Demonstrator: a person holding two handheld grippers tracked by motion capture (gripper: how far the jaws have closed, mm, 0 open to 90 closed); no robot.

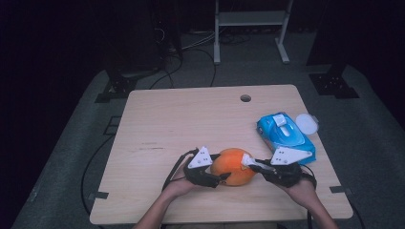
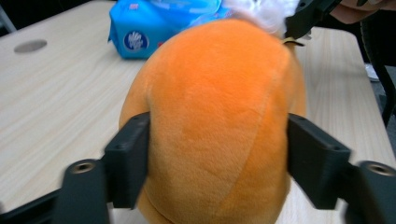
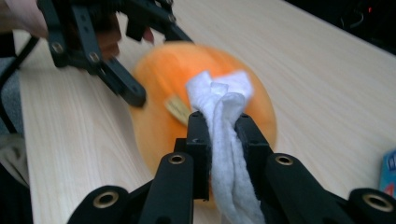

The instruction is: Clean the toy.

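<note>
Two grippers near the counter's (image 1: 157, 119) front edge, left gripper (image 1: 216, 174) clamped on an orange plush toy (image 1: 232, 166), right gripper (image 1: 248, 162) pinching a white wipe (image 3: 224, 121), far half bare.

The round plush orange toy (image 2: 215, 121) in front of me was a bright, even orange, crossed by faint seams and marked with a small tan tab near its top. My wadded white wipe (image 3: 226, 140) was plain white, with no print. My fingers (image 2: 128, 158) were matte black, and each gripper carried a pale grey plate. The soft blue wipes packet (image 1: 285, 135) was sky blue with a white lid and a round blue-and-white logo. The light wooden tabletop (image 1: 181, 119) showed pale beige, fine-streaked grain.
</note>
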